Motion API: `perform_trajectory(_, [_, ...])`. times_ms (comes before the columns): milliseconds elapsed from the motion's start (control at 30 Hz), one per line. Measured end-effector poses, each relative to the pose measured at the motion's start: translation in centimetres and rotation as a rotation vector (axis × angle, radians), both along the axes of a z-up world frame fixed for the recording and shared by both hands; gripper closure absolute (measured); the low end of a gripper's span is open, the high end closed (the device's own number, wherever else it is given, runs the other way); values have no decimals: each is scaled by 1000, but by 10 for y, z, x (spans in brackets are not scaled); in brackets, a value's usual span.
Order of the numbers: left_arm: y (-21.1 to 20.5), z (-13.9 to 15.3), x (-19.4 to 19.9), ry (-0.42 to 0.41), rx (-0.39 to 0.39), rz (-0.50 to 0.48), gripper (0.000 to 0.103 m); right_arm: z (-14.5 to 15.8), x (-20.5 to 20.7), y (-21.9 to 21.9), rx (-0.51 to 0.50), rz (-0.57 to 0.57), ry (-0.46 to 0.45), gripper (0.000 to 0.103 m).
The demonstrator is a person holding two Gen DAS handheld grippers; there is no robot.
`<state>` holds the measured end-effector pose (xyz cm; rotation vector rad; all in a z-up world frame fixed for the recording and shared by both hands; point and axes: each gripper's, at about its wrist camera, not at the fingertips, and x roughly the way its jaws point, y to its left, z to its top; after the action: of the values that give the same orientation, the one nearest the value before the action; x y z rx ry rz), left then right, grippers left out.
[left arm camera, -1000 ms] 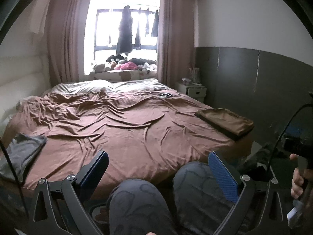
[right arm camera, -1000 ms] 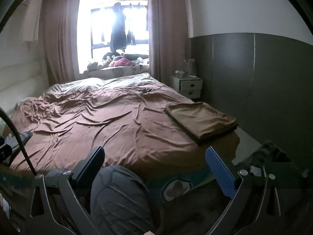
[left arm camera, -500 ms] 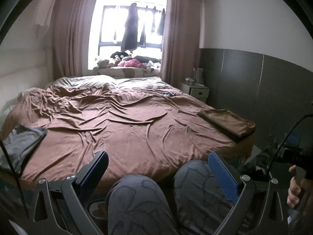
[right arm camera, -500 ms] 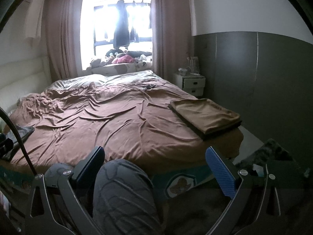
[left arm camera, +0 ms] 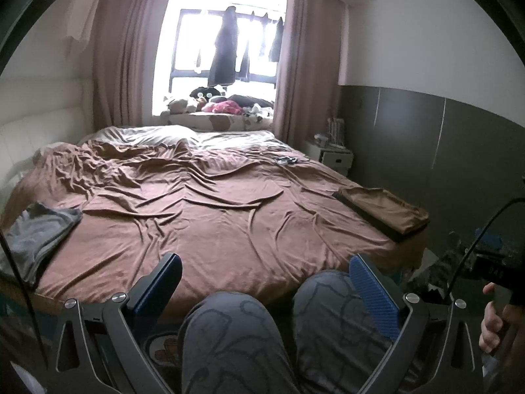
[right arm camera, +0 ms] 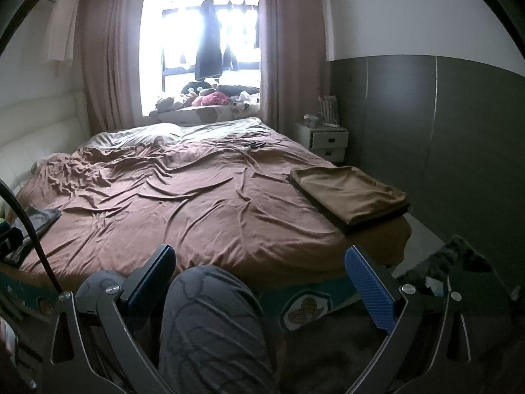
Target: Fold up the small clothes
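A crumpled grey garment [left arm camera: 39, 233] lies at the near left edge of the bed [left arm camera: 213, 216]; the right wrist view shows the grey garment [right arm camera: 41, 218] too. A folded tan garment [left arm camera: 384, 211] rests on a dark one at the bed's right corner, and the folded tan garment [right arm camera: 349, 193] is larger in the right wrist view. My left gripper [left arm camera: 265, 290] is open and empty, held above the person's knees [left arm camera: 236, 338] in front of the bed. My right gripper [right arm camera: 261, 279] is also open and empty, short of the bed's foot.
The brown sheet [right arm camera: 197, 203] is wrinkled all over. A small dark object [left arm camera: 288, 160] lies far on the bed. A white nightstand [right arm camera: 323, 141] stands at the far right by the grey wall. A hand [left arm camera: 497, 325] holds the other gripper at the left wrist view's right edge.
Both grippers have tilted upward a little, so the bed and window sit lower in view. Both stay open and empty; the garments have not moved.
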<state>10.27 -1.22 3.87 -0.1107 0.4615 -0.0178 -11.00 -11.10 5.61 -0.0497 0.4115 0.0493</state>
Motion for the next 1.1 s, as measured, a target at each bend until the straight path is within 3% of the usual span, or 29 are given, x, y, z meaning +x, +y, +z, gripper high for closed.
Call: perform_trajectory(1100, [-2, -5, -6, 11, -2, 11, 1, 2, 0, 2, 8, 3, 8, 0])
